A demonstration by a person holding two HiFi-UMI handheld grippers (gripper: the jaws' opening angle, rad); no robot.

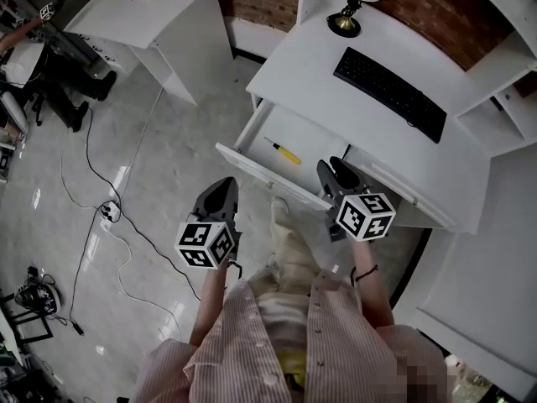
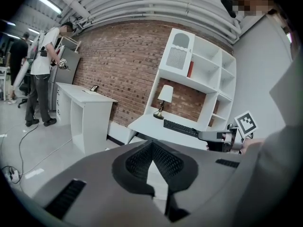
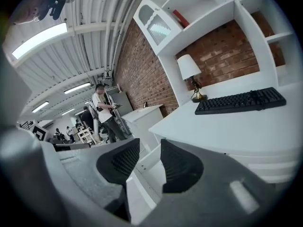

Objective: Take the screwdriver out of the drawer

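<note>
The white desk drawer (image 1: 312, 135) stands pulled open below the desktop. A screwdriver (image 1: 284, 150) with a yellow handle lies on its floor, near the left side. My right gripper (image 1: 336, 170) hovers over the drawer's front right corner, a short way right of the screwdriver. Its jaws are open with a narrow gap and nothing between them (image 3: 150, 148), and the drawer's edge (image 3: 142, 171) shows through that gap. My left gripper (image 1: 221, 186) hangs in front of the drawer, outside its front panel. Its pads meet at the tips, empty (image 2: 151, 145).
On the desktop (image 1: 310, 49) sit a black keyboard (image 1: 390, 93) and a lamp (image 1: 346, 17). A second white table (image 1: 155, 11) stands to the left, and cables with a power strip (image 1: 109, 211) lie on the floor. People (image 2: 41, 74) stand far off.
</note>
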